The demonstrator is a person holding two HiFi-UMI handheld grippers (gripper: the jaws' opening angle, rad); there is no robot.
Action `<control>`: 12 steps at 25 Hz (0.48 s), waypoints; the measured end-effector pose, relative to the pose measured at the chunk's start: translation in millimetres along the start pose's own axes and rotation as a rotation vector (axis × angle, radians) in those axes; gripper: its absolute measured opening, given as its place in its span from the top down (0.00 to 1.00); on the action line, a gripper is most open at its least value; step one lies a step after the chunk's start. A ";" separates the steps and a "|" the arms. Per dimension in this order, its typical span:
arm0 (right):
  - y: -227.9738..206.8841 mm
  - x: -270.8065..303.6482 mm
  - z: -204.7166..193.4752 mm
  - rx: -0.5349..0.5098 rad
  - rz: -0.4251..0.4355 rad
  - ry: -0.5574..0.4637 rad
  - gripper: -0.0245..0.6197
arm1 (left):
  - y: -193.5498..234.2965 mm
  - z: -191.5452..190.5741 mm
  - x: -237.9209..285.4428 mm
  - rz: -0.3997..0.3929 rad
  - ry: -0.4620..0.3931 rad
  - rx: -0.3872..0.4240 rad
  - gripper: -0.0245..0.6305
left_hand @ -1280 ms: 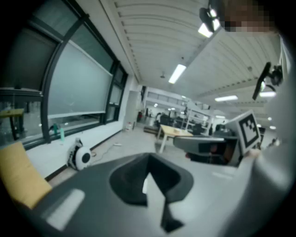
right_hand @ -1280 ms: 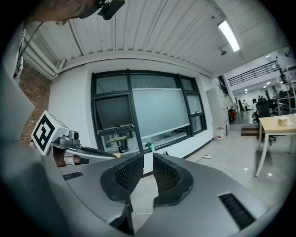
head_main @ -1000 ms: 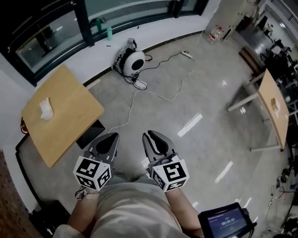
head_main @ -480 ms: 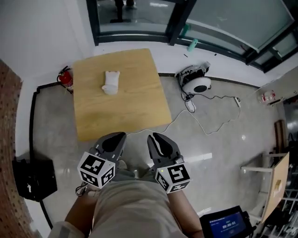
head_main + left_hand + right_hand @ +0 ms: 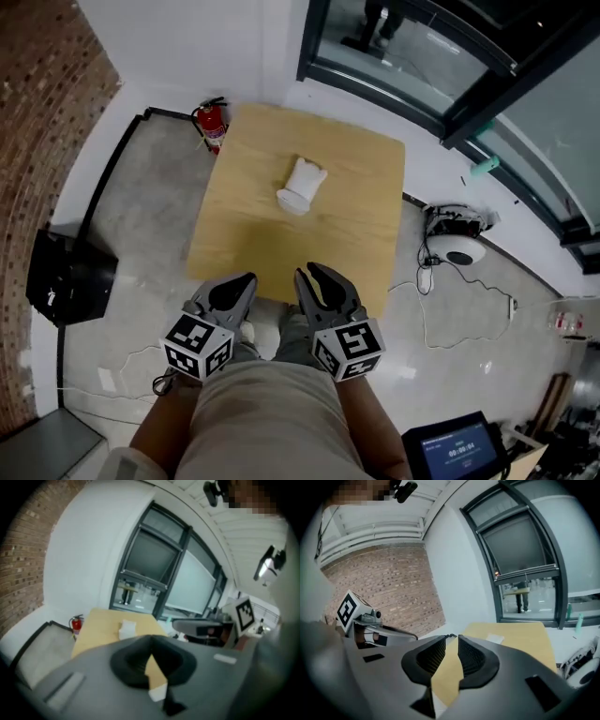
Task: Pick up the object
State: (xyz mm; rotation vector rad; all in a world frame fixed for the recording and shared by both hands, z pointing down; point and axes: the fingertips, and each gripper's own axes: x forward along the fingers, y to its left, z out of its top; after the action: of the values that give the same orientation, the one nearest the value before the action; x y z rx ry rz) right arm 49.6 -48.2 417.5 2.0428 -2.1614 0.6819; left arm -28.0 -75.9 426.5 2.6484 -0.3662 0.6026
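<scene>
No word or brand name can be read in any view.

- Handheld display, lower right of the head view: one line of pale digits on a dark blue screen, set out like a clock reading; the digits are too small to read with certainty.
- Left gripper's marker cube and right gripper's marker cube: black-and-white square code patterns on the visible faces; these carry no letters or numbers; each gripper view shows one such pattern on the opposite cube.
- Fire extinguisher, at the wall beside the wooden table: any label print is illegible.
</scene>
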 end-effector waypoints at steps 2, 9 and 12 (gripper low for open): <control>-17.6 28.3 0.5 -0.023 0.077 0.046 0.86 | 9.0 9.2 13.6 0.076 -0.017 -0.049 0.96; -62.4 115.0 5.7 -0.206 0.193 0.025 0.86 | 49.8 6.7 27.3 0.281 -0.006 -0.181 0.96; -81.6 148.7 -6.6 -0.276 0.188 0.051 0.83 | 60.6 -8.0 21.2 0.343 0.011 -0.255 0.96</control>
State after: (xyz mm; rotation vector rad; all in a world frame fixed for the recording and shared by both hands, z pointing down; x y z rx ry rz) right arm 111.9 -183.9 498.2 1.6857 -2.2900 0.4174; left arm -32.6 -129.5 462.3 2.3527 -0.8462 0.6252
